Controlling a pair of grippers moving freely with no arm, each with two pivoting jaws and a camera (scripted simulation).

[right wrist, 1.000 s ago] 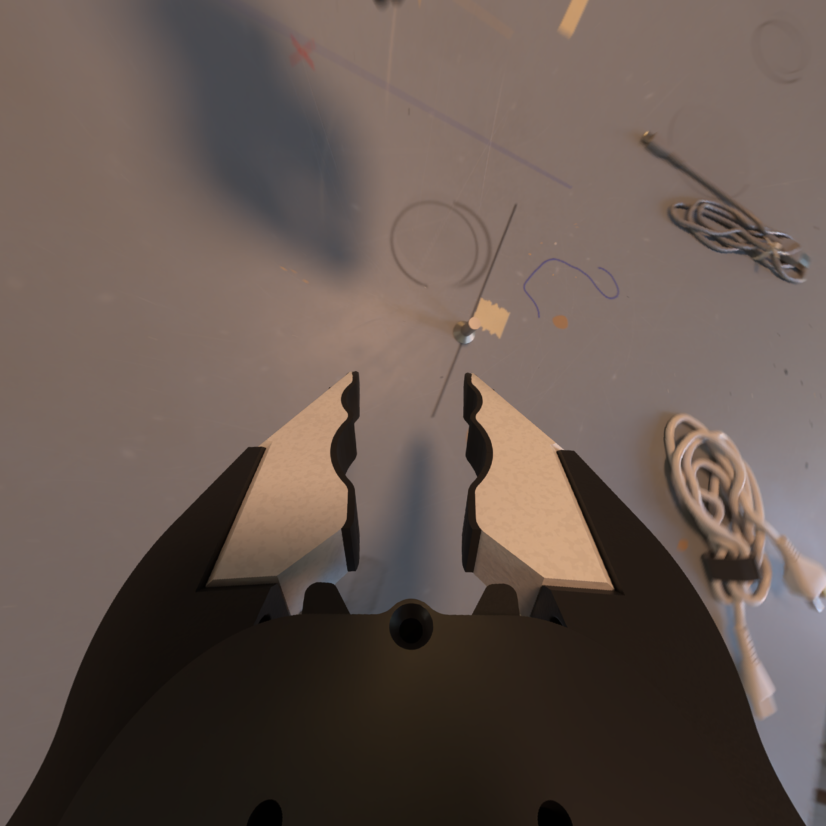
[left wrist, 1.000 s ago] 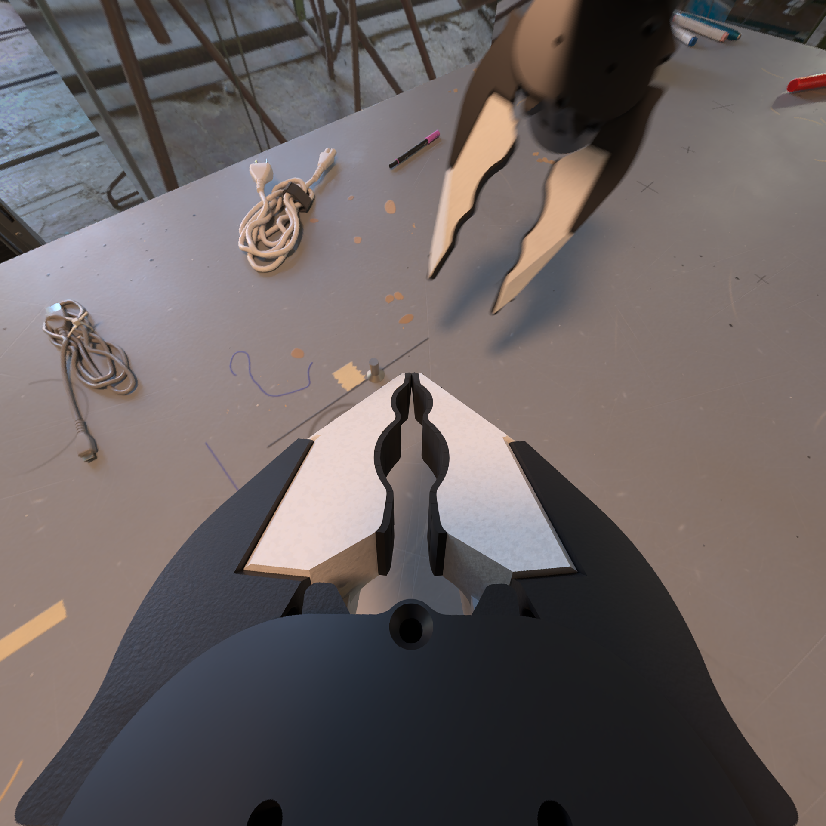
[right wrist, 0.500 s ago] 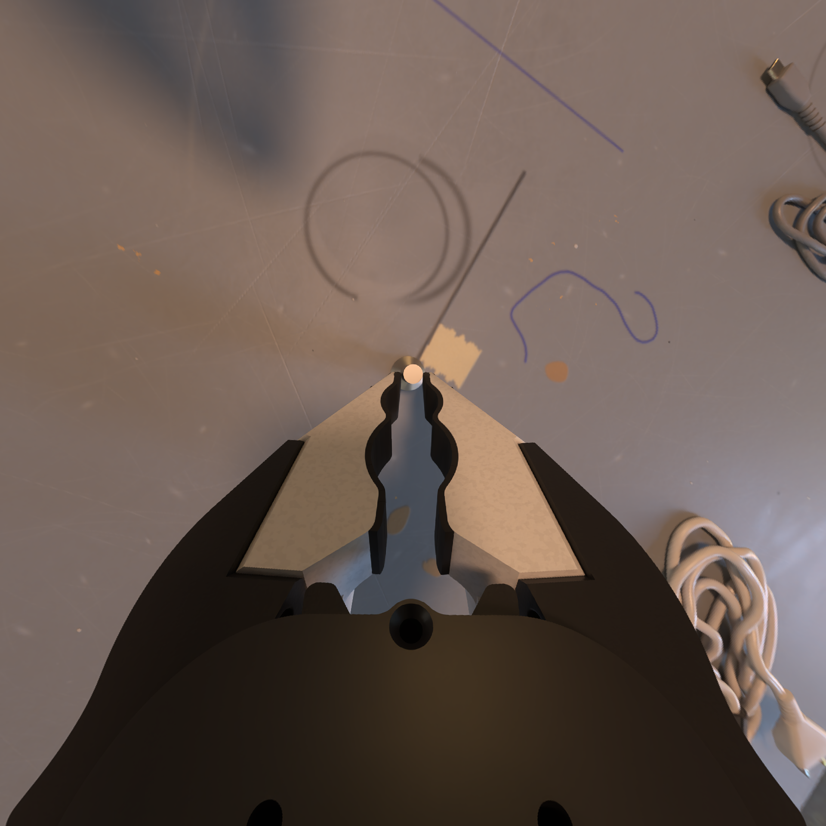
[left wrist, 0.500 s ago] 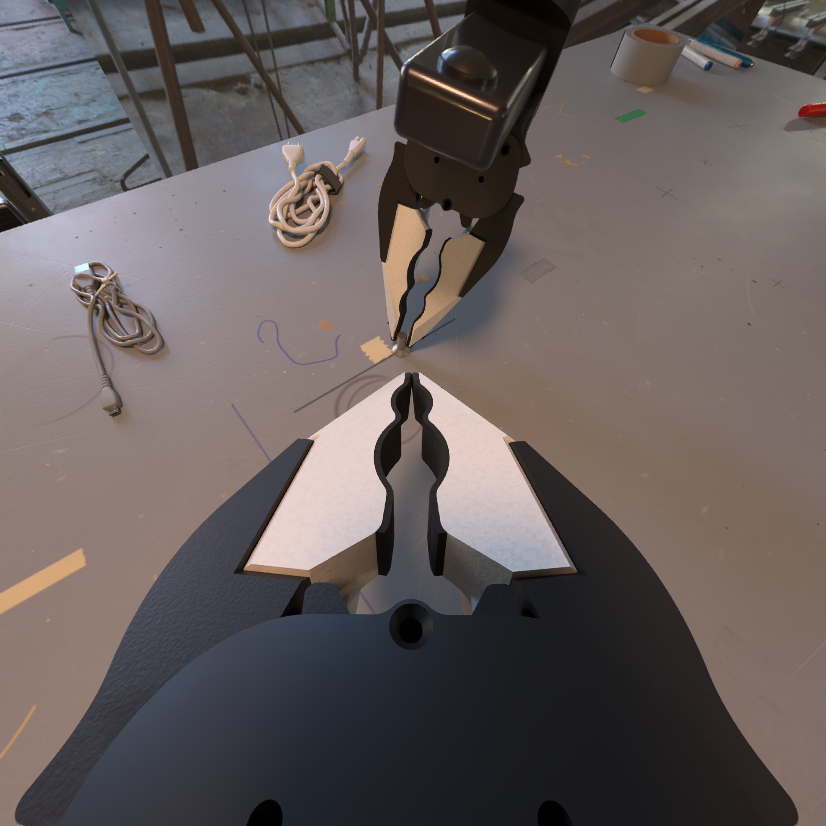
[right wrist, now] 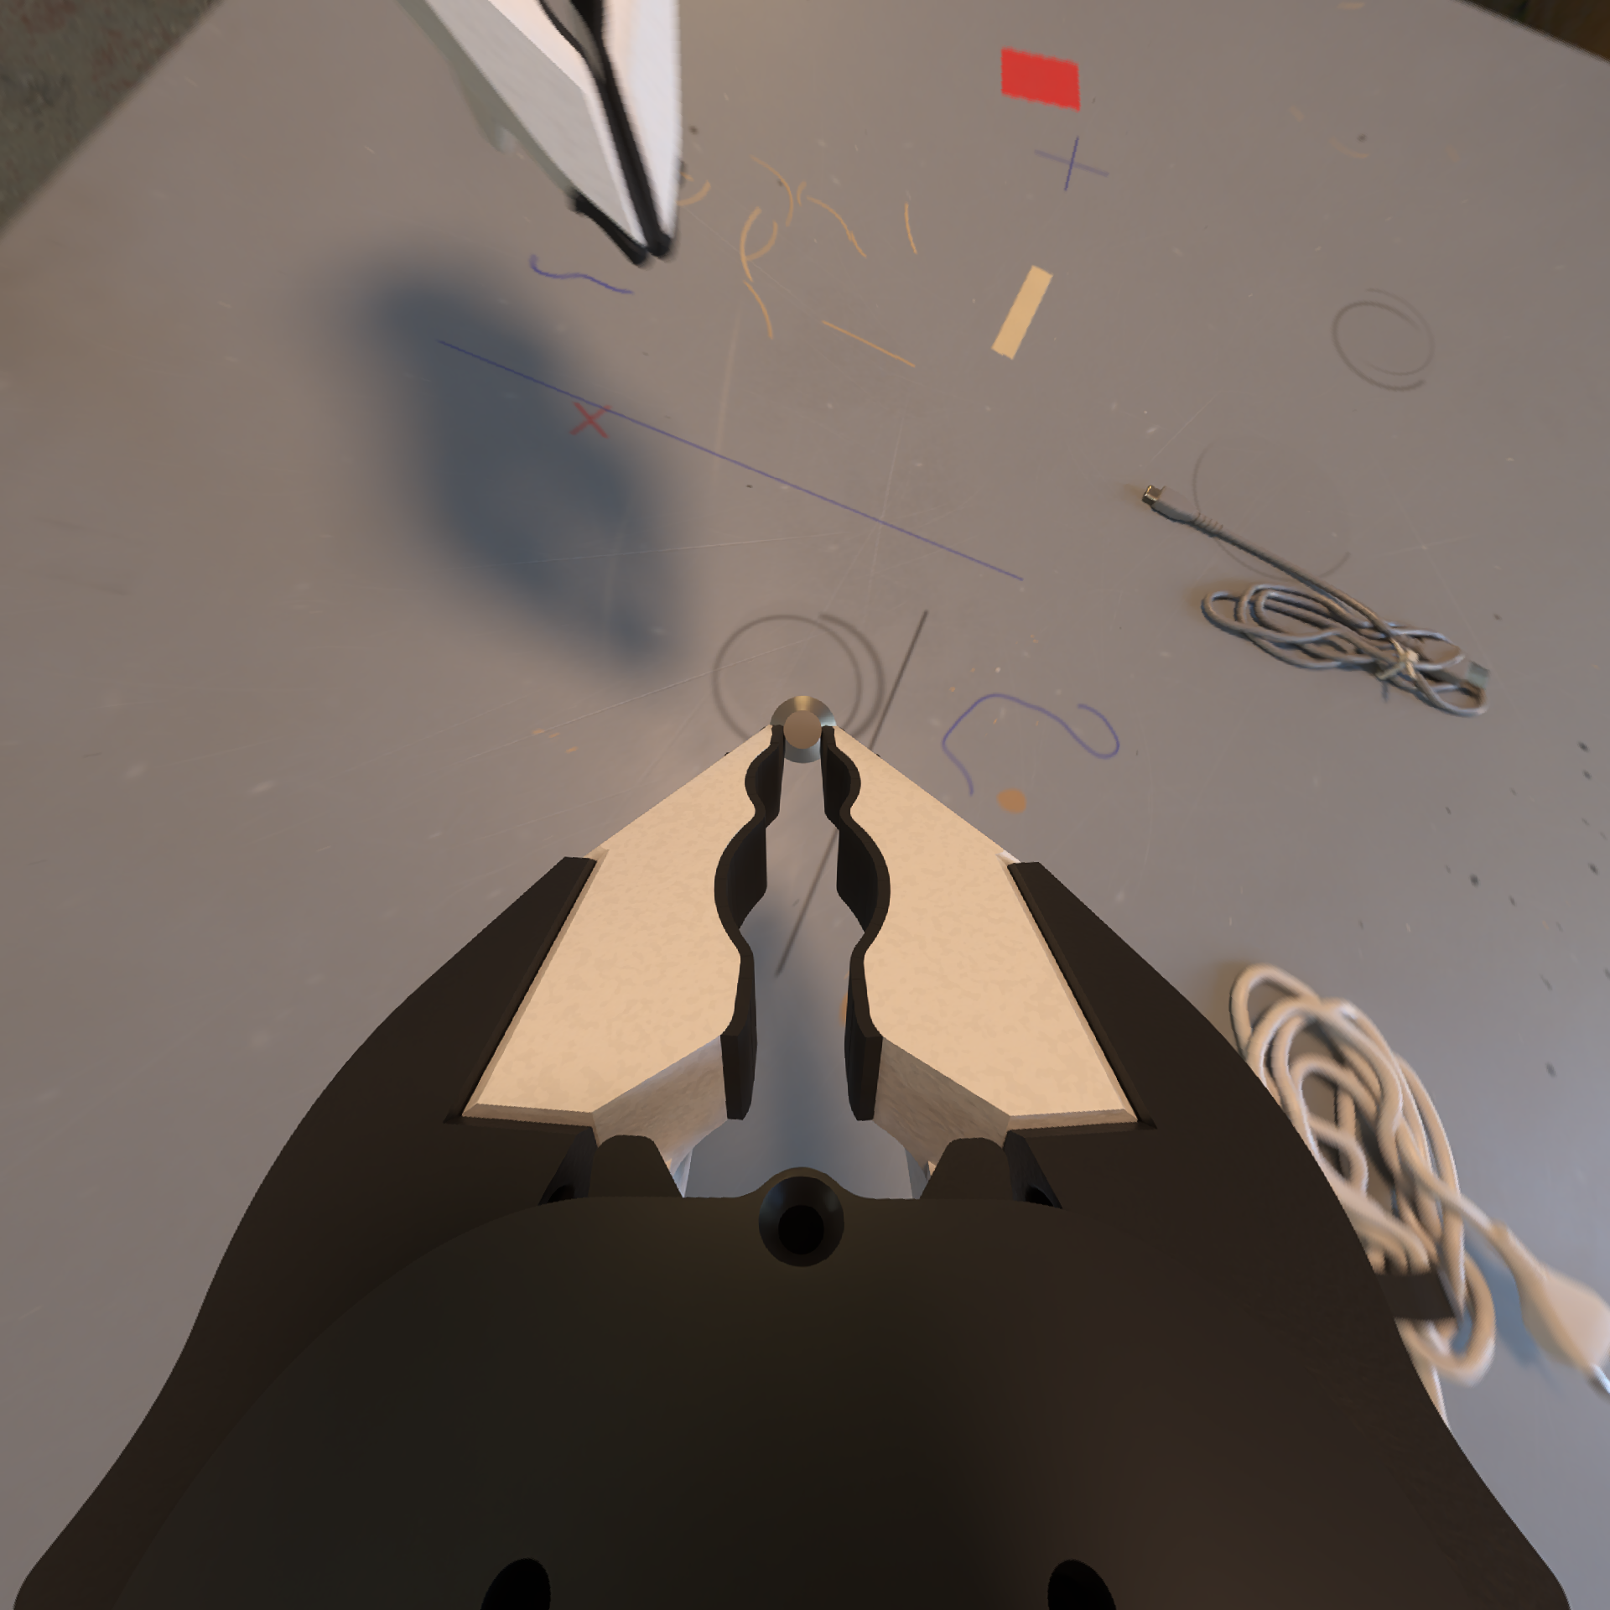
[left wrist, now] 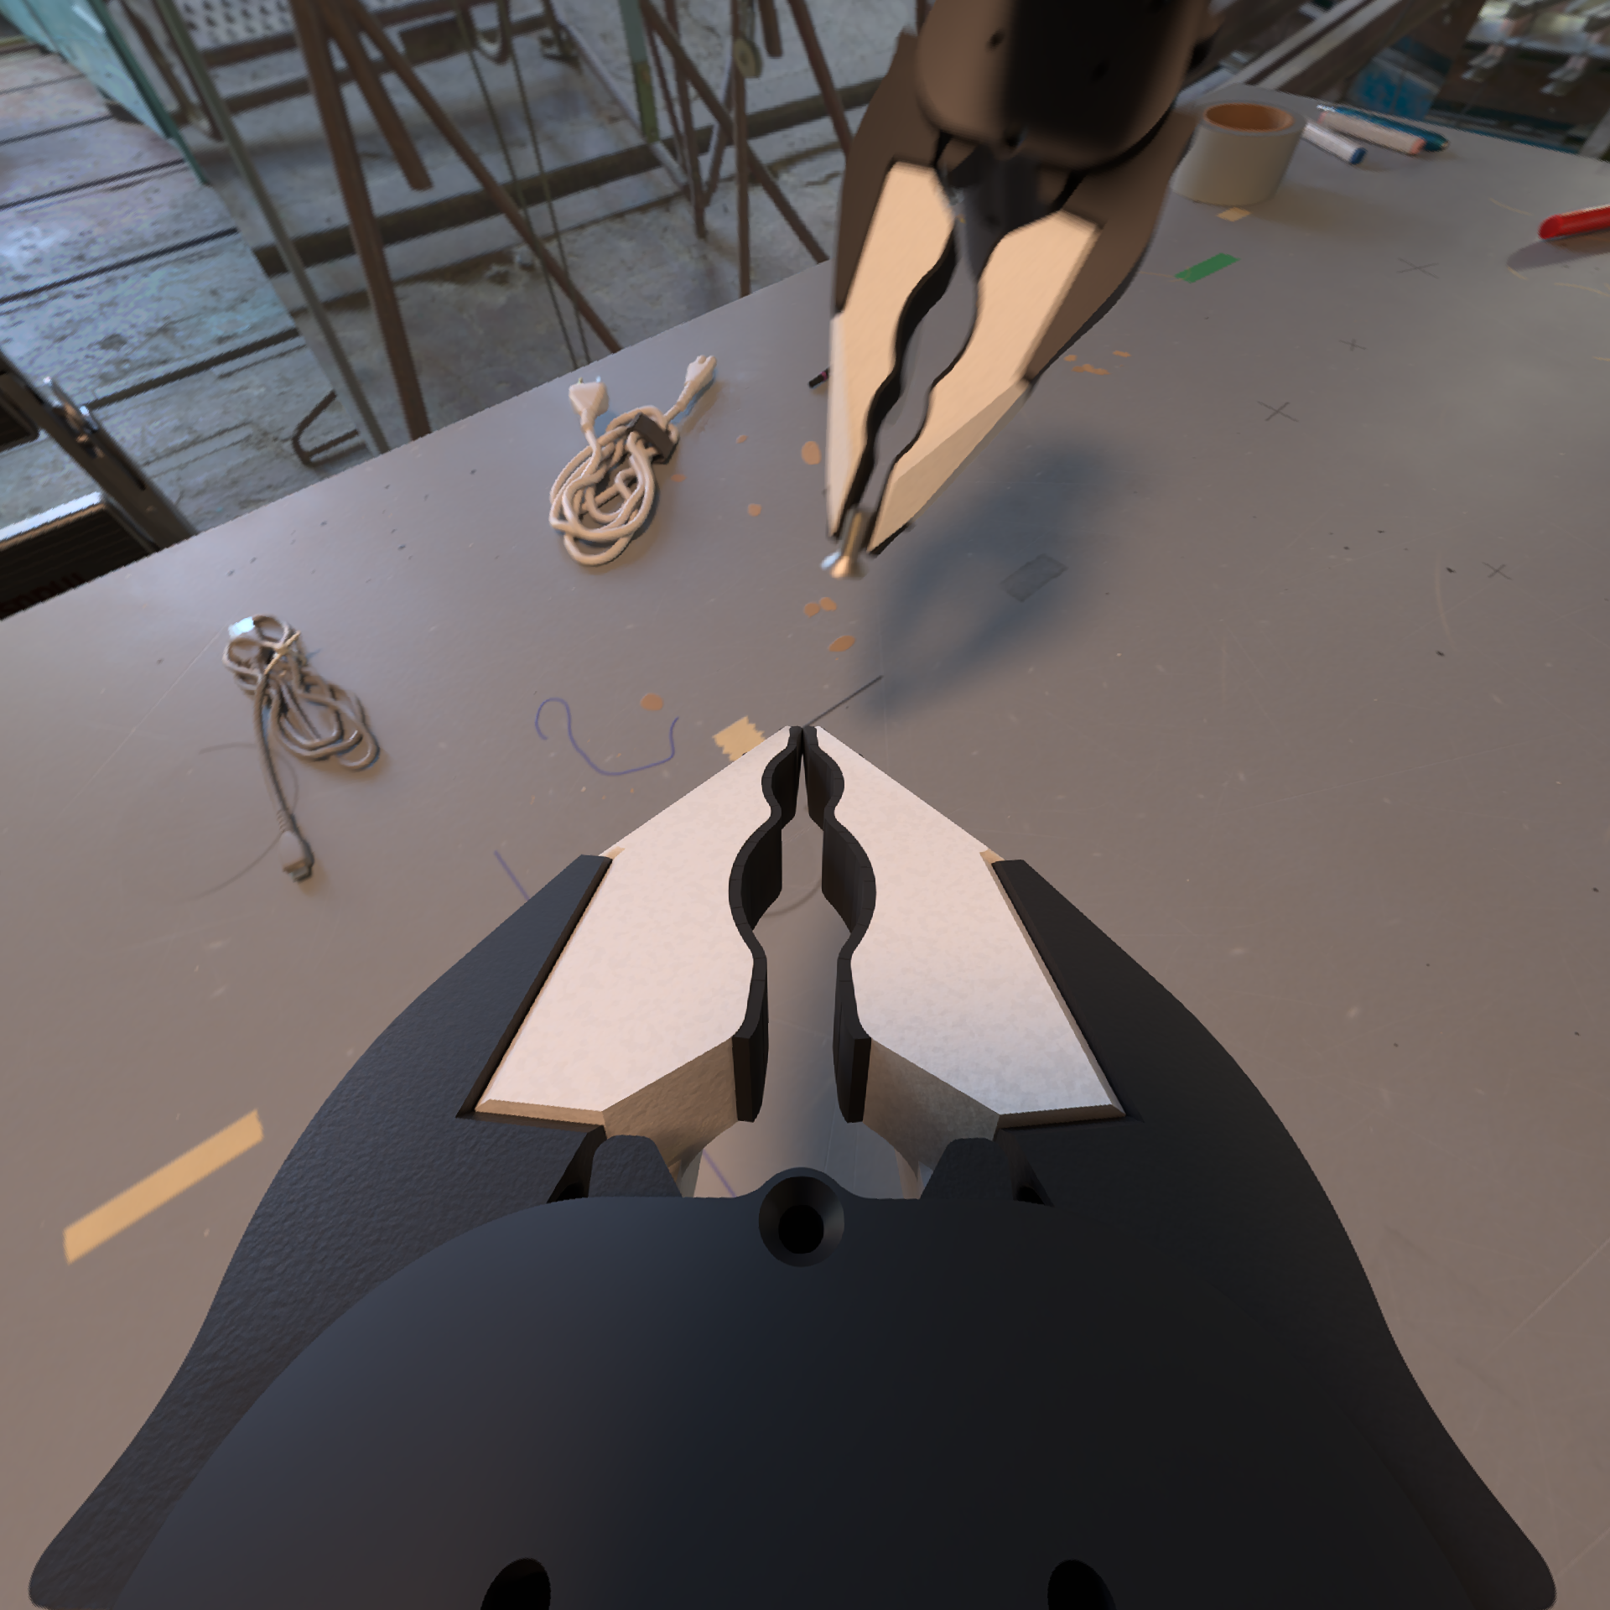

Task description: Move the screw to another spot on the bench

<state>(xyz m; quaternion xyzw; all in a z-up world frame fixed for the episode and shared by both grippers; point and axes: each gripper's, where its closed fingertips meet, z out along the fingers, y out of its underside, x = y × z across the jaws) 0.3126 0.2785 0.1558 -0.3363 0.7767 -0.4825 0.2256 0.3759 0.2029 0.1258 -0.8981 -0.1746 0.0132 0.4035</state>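
Note:
My right gripper is shut on the small grey metal screw at its fingertips and holds it in the air above the grey bench. In the left wrist view the right gripper hangs high ahead with the screw sticking out below its tips, head down. My left gripper is shut and empty, low over the bench near a small tan tape scrap. It also shows in the right wrist view at the top left.
A white coiled power cord and a grey USB cable lie on the left of the bench. A tape roll, markers and a red object lie at the far right. The bench edge runs behind the cords.
My right gripper came down, closed on the screw at the tape scrap, and has now lifted it off the bench, up and away. My left gripper stays shut and nearly still.

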